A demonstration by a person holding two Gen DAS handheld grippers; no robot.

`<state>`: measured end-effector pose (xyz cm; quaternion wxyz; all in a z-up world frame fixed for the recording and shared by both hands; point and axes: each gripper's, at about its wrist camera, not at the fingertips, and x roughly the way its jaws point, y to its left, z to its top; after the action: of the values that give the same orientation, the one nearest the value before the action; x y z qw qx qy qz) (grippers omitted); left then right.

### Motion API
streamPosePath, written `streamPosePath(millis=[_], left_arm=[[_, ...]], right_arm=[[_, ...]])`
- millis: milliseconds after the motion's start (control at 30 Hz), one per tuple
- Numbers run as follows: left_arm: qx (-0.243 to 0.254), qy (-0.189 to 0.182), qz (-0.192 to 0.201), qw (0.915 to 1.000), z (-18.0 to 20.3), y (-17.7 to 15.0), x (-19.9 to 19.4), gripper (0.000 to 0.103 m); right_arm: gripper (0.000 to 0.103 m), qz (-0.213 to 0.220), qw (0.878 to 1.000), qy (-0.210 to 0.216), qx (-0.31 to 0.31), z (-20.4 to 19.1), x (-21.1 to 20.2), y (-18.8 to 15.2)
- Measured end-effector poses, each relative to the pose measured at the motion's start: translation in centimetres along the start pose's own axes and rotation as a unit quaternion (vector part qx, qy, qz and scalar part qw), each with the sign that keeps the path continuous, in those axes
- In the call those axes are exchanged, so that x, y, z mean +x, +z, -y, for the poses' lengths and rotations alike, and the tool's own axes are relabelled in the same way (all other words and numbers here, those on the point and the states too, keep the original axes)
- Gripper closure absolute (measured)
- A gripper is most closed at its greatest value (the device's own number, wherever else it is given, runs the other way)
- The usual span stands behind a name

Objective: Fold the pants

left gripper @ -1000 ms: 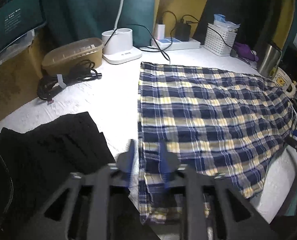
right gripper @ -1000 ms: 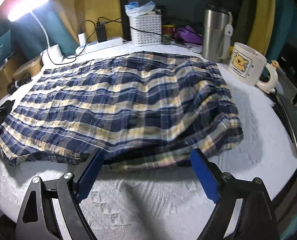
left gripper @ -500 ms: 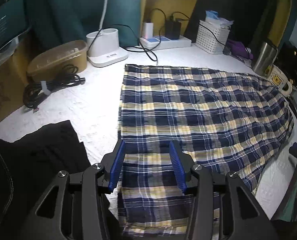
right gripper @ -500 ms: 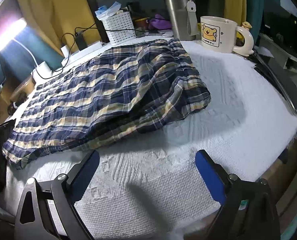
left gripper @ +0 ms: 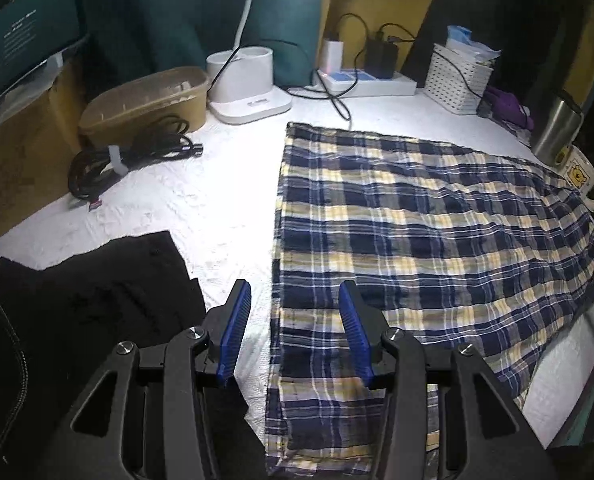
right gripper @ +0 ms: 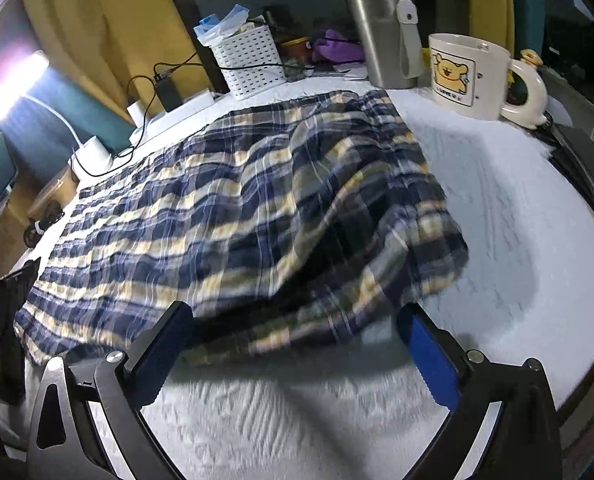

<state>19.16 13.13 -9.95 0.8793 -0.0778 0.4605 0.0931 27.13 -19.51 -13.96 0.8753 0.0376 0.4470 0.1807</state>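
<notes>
- Plaid pants [left gripper: 417,236] lie flat on the white textured tablecloth [left gripper: 217,208], filling centre and right of the left wrist view.
- Left gripper [left gripper: 295,334], bottom centre: jaws part-way apart over the pants' near-left edge, pads clear of the cloth.
- Right gripper [right gripper: 297,344], bottom of its view: jaws opening, very wide, pants' near hem just ahead, nothing gripped.
- Black garment [left gripper: 89,300] lower left; bear mug [right gripper: 469,76] upper right.
</notes>
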Motion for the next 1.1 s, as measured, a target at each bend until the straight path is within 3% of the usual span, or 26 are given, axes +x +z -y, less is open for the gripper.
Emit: streamPosePath(millis=[400,767,800,1033,1067,1100], left_arm=[[-0.007,0.026,-0.041,0.9988,-0.1,-0.8,1.8,0.058],[-0.011,0.037,-0.044,0.9983,0.0,0.2,2.0,0.058],[-0.012,0.038,-0.044,0.9982,0.0,0.2,1.9,0.058],[-0.025,0.045,-0.045,0.9977,-0.5,0.2,1.8,0.058],[-0.026,0.045,-0.044,0.9977,-0.6,0.2,1.8,0.058],[-0.026,0.046,-0.044,0.9977,-0.6,0.2,1.7,0.058]], right_arm=[[0.0,0.015,0.999,0.044,0.028,1.3,2.1,3.2],[0.003,0.043,0.991,0.082,0.093,2.8,4.5,6.7],[0.013,0.043,0.99,0.09,0.096,2.9,4.8,7.1],[0.054,0.04,0.985,0.116,0.123,3.3,6.3,8.0],[0.071,0.038,0.984,0.12,0.127,3.5,6.4,7.9],[0.078,0.031,0.982,0.132,0.131,3.6,6.7,7.8]])
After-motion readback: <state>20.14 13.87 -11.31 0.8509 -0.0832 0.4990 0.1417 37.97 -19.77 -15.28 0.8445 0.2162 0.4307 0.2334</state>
